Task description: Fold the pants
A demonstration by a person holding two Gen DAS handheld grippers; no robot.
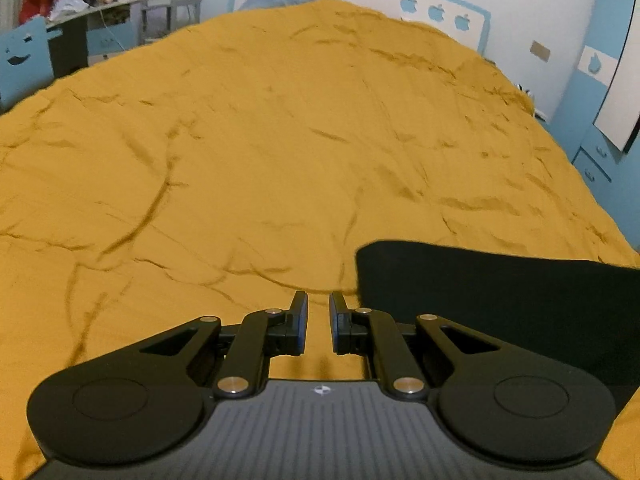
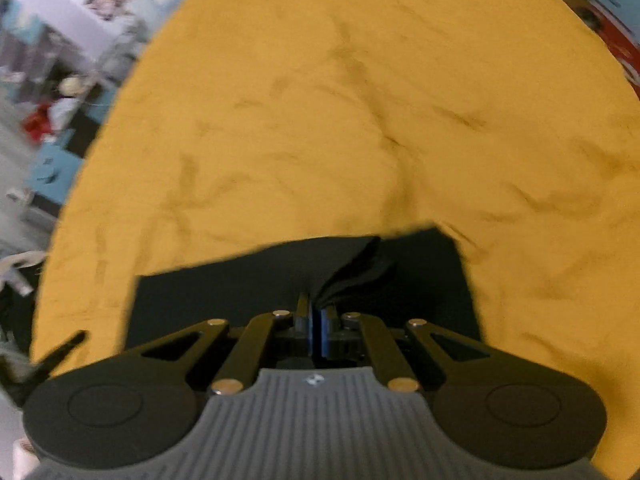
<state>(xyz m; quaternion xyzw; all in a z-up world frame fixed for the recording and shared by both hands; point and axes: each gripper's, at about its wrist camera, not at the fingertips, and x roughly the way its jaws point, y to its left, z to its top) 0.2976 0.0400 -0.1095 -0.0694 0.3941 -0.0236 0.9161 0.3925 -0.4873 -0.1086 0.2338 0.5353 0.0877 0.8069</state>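
While pinched between the nearly shut jaws of the right black two-finger gripper [image 2: 315,322], a bunched fold of the black fabric pants [image 2: 280,280] sticks up off the rest, probably lifted so 1 layer can go over another. Already looks like a neat rectangle lying flat on the wrinkled mustard-yellow bedspread [image 2: 320,120], so likely well along in the folding. Hard to tell how many layers are in the pinch, too blurry. Over on the other side, left black two-finger gripper [image 1: 318,312] hovering with jaws parted, holding nothing, just beside the pants' left edge [image 1: 500,304]. Probably waiting to pin or smooth that edge.
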